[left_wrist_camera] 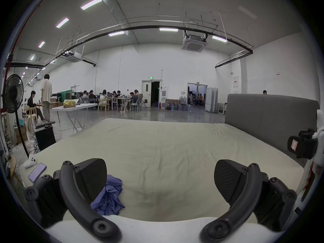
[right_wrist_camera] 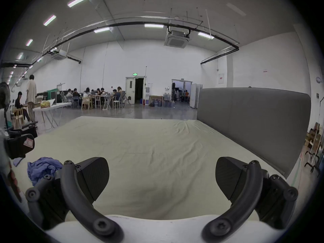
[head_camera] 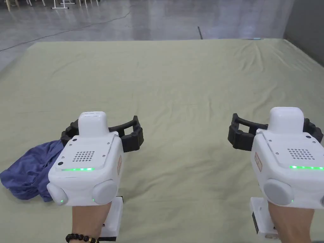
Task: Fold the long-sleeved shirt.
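Note:
A crumpled blue shirt (head_camera: 28,171) lies bunched on the pale green sheet (head_camera: 177,88) at the near left. It also appears in the left gripper view (left_wrist_camera: 109,199) and the right gripper view (right_wrist_camera: 43,168). My left gripper (head_camera: 102,133) hovers just right of the heap, open, with nothing between its jaws (left_wrist_camera: 160,182). My right gripper (head_camera: 275,131) is held level with it far to the right, open and empty too (right_wrist_camera: 162,178). Part of the shirt is hidden behind the left gripper's body.
The sheet covers a large bed with a grey headboard (left_wrist_camera: 270,117) along the right side. A phone (left_wrist_camera: 37,172) and a white controller (left_wrist_camera: 30,161) lie at the left edge. A standing fan (left_wrist_camera: 13,96), tables and seated people (left_wrist_camera: 105,97) are beyond.

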{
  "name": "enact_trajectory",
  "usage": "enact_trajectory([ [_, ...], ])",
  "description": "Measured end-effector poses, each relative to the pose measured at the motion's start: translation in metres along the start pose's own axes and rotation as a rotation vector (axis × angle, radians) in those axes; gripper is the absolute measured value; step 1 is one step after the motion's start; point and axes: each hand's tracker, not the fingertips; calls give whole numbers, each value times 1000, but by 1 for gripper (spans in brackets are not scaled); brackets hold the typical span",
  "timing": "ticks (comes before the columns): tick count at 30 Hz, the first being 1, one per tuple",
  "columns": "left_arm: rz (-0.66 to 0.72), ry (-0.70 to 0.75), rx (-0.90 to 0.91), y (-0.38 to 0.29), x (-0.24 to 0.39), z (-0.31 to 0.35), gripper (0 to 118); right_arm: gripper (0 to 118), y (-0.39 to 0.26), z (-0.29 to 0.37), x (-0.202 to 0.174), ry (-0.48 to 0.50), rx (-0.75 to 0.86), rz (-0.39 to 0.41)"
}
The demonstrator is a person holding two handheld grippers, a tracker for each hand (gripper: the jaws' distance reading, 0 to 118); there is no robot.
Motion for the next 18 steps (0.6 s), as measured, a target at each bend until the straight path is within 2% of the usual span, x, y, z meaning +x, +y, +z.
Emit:
enact_trajectory([
  [11, -17, -9, 49, 1, 6, 5, 118, 118, 1, 4, 8, -22, 36, -17],
  [18, -9, 3, 62, 2, 5, 4, 118, 118, -2, 5, 5, -44, 54, 13],
])
